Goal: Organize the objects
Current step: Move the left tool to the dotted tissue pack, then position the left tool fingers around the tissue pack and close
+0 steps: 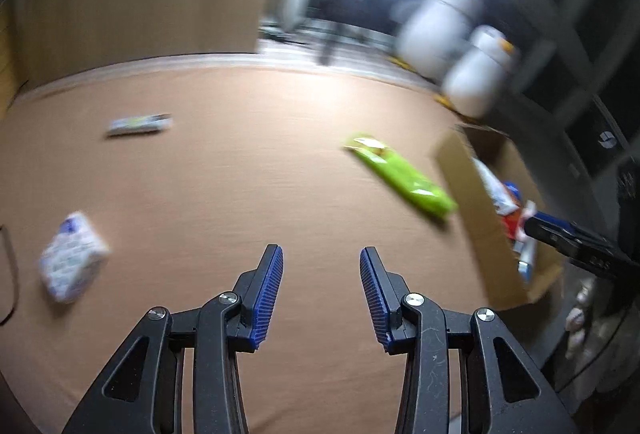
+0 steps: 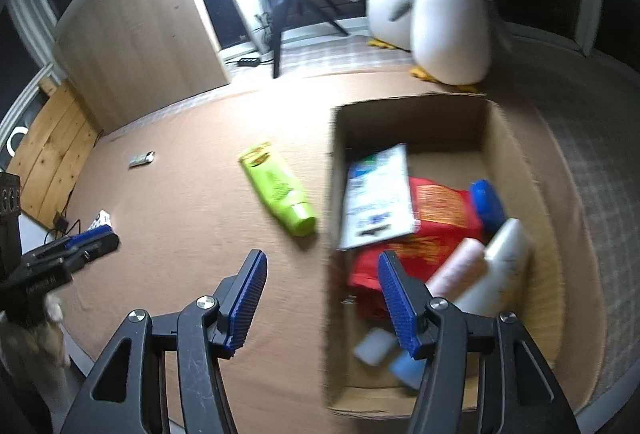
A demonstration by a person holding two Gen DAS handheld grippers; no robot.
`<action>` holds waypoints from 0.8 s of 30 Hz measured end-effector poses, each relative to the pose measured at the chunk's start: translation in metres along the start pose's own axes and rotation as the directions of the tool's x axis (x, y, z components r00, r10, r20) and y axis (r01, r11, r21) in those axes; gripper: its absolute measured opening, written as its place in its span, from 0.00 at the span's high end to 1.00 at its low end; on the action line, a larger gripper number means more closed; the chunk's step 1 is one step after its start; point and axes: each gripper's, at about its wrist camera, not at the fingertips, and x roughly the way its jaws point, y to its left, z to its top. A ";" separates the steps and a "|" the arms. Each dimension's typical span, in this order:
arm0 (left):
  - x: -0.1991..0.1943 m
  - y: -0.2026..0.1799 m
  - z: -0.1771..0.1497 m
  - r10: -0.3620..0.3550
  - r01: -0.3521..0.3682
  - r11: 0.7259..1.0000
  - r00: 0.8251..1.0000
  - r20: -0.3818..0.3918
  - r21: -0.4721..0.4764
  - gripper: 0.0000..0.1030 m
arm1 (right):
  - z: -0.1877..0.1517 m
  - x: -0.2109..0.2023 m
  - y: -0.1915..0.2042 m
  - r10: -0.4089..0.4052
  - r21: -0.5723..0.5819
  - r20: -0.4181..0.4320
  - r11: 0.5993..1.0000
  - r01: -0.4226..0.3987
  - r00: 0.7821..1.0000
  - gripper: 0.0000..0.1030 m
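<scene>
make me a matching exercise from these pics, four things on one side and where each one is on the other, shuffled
Things:
1. green tube
2. red bag
3. penguins
4. white packet

Places:
A. inside the cardboard box
B. standing beyond the box's far end
C. lying on the brown cloth just left of the box
D. on the cloth far from the box, at the left of the left wrist view

Pairs: 1-C, 2-A, 3-B, 4-D
</scene>
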 end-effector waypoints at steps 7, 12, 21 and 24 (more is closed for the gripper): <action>-0.017 0.122 0.000 0.128 -0.128 0.982 0.992 -0.007 -0.138 0.50 | 0.001 0.019 0.055 0.061 -0.039 -0.018 0.997 -0.061 0.998 0.47; -0.017 0.202 0.002 0.175 -0.176 0.954 0.984 -0.028 -0.241 0.50 | -0.001 0.030 0.087 0.084 -0.053 -0.048 0.995 -0.086 0.995 0.47; 0.000 0.270 0.011 0.109 -0.111 0.926 0.994 -0.025 -0.361 0.51 | -0.006 0.042 0.119 0.109 -0.055 -0.099 0.992 -0.115 0.989 0.47; 0.009 0.276 0.010 0.085 -0.094 0.926 0.996 -0.041 -0.366 0.51 | -0.007 0.044 0.125 0.115 -0.055 -0.108 0.991 -0.121 0.988 0.47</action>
